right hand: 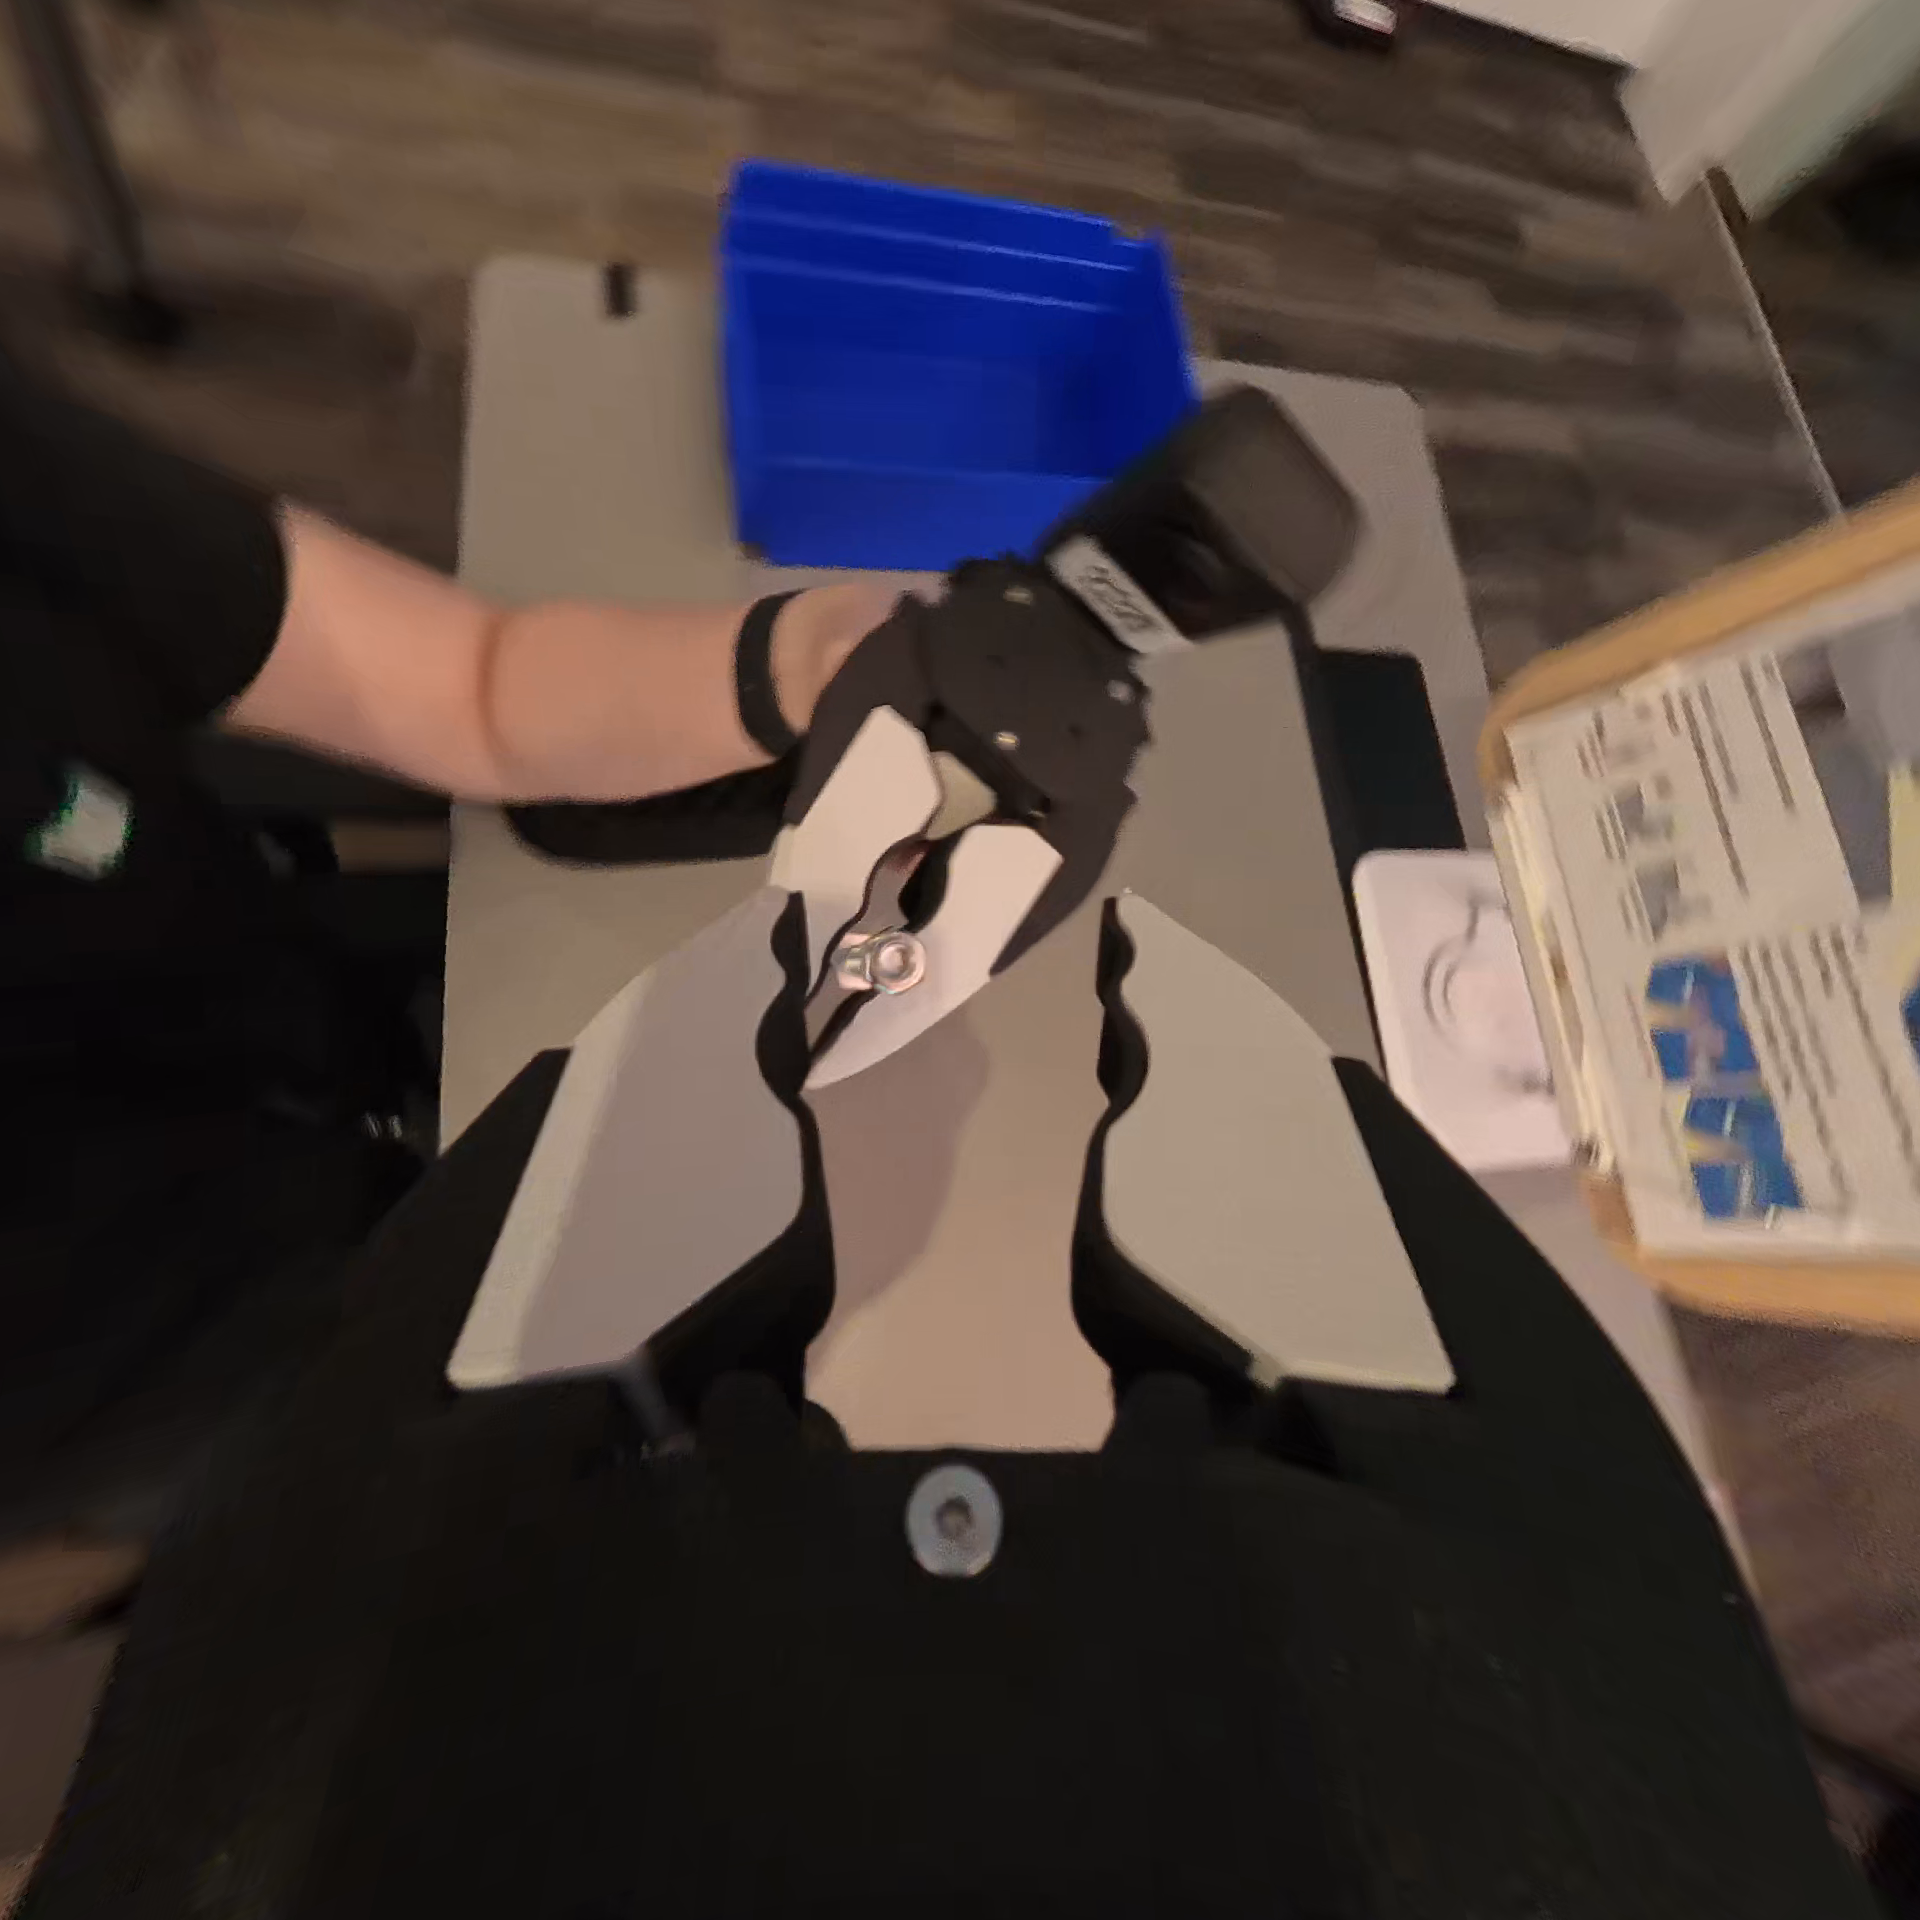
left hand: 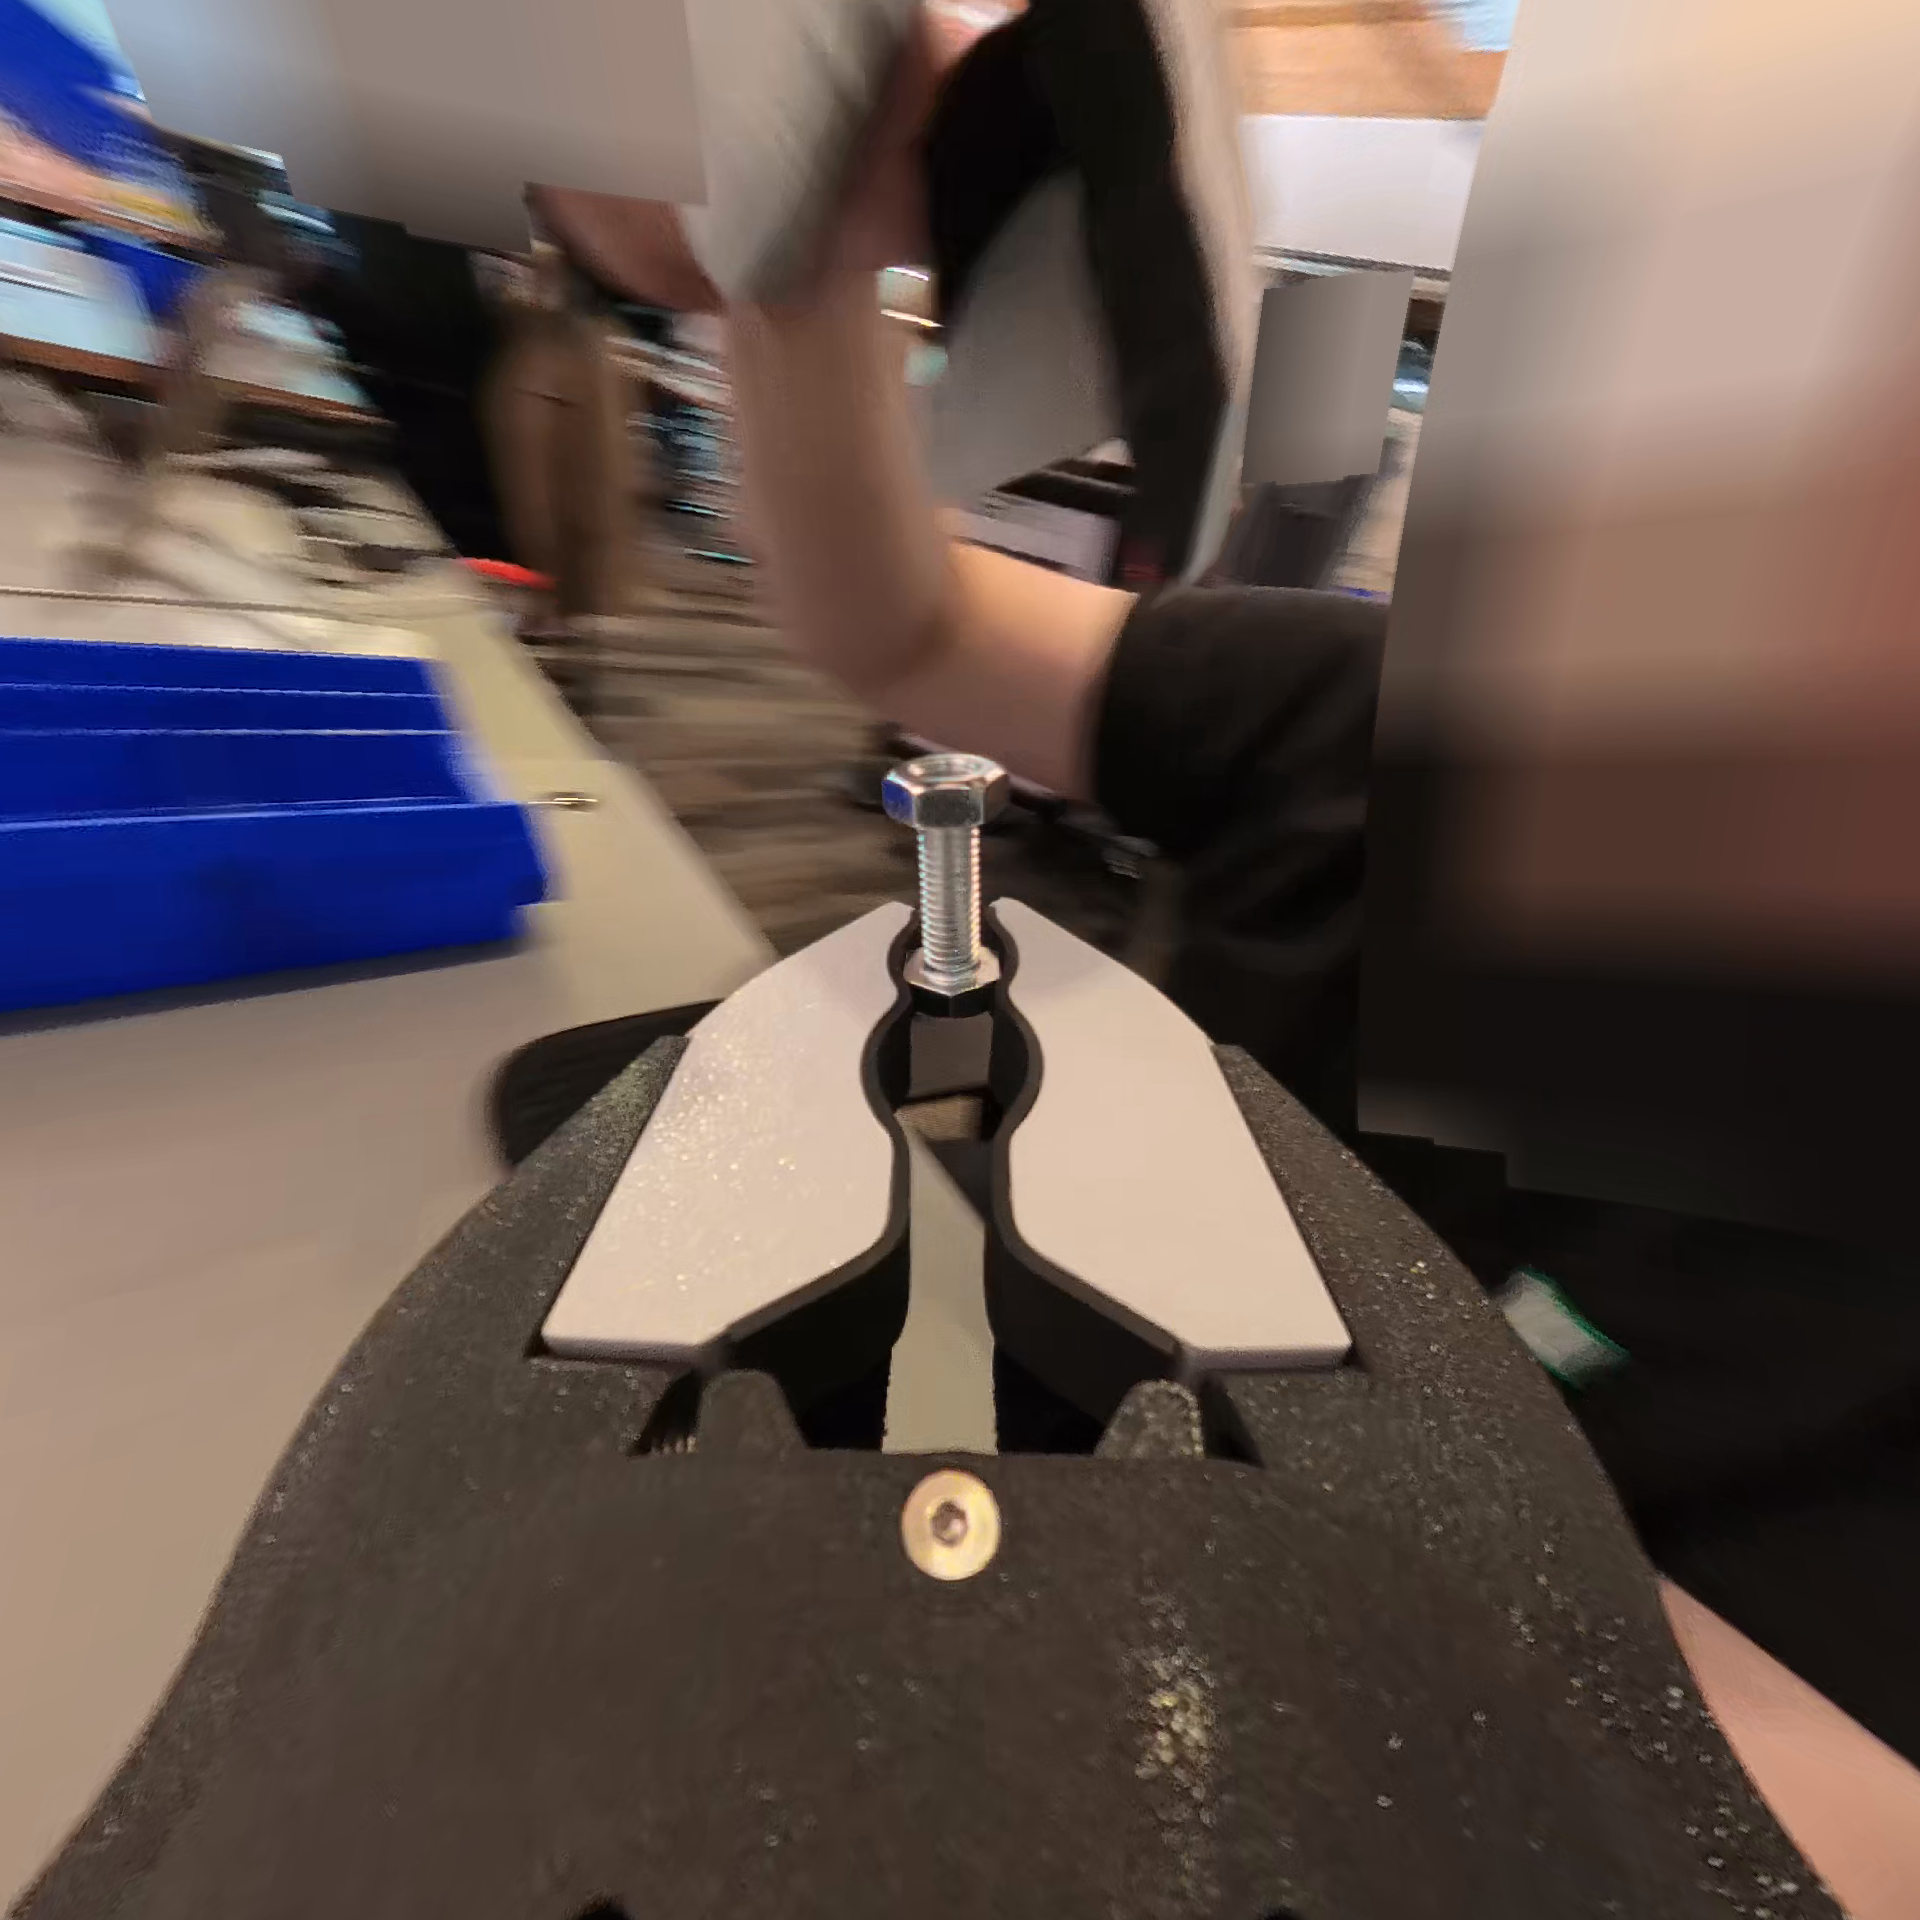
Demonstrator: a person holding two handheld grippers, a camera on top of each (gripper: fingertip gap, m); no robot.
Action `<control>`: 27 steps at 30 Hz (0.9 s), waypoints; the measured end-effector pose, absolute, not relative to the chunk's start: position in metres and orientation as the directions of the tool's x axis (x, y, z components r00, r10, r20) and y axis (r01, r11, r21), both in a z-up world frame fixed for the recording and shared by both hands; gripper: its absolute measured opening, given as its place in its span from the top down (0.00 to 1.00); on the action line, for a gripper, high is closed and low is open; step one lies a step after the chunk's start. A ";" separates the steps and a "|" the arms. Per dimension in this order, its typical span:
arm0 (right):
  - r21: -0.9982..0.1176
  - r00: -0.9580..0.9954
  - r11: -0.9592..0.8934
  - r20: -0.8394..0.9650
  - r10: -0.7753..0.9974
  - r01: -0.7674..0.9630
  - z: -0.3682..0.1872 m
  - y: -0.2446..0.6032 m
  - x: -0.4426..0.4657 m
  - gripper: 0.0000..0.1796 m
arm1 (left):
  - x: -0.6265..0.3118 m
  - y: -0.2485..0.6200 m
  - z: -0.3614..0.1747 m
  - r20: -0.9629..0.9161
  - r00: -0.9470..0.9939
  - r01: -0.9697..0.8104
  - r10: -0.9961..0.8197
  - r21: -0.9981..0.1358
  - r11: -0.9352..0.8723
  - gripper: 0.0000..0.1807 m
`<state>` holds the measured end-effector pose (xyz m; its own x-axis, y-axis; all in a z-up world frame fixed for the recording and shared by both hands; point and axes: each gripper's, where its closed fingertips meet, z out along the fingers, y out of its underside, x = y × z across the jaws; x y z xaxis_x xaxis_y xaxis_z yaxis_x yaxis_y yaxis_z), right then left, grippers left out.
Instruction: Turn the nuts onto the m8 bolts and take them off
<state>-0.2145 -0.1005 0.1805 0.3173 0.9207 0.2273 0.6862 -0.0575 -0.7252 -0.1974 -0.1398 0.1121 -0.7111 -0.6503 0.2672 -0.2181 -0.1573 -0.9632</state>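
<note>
My left gripper (left hand: 951,925) is shut on the hex head of a silver M8 bolt (left hand: 948,904), which stands upright out of the fingertips. A silver nut (left hand: 941,790) sits on the bolt's top end. In the right wrist view I look down on the left gripper (right hand: 883,987), with the nut (right hand: 883,961) seen end-on. My right gripper (right hand: 951,920) is open and empty above it, its fingers (right hand: 686,1122) spread to either side of the nut and not touching it.
A blue bin (left hand: 239,810) stands on the grey table (left hand: 208,1195), and it shows behind the left gripper in the right wrist view (right hand: 935,364). A white tray (right hand: 1455,997) and a wooden-framed holder of papers (right hand: 1714,894) are at the right. A person's forearm (right hand: 499,696) reaches in from the left. The grippers' ends are close to 8 centimetres from one another.
</note>
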 end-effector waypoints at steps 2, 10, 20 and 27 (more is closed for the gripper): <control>-0.759 0.508 -0.244 0.131 0.851 0.604 0.186 -0.078 -0.201 0.72 | -0.186 -0.118 0.112 0.259 -0.609 -0.188 -0.750 -0.965 -0.181 0.95; -0.653 0.717 -0.566 -0.049 0.695 0.504 0.156 -0.036 -0.181 0.76 | -0.155 -0.034 0.095 0.165 -0.076 -0.141 -0.983 -0.978 -0.153 0.94; -0.595 0.793 -0.644 -0.020 0.609 0.480 0.139 0.008 -0.177 0.77 | -0.158 0.013 0.082 0.048 0.279 -0.180 -0.959 -0.979 -0.101 0.95; -0.573 0.803 -0.705 -0.130 0.582 0.418 0.129 0.017 -0.186 0.77 | -0.165 0.027 0.082 -0.003 0.392 -0.187 -0.920 -0.979 -0.076 0.95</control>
<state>-0.1863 0.0174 0.1286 0.8027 0.5820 -0.1298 0.4181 -0.7045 -0.5734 -0.1648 0.0268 0.0822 0.3918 -0.9200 -0.0031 -0.1872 -0.0764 -0.9794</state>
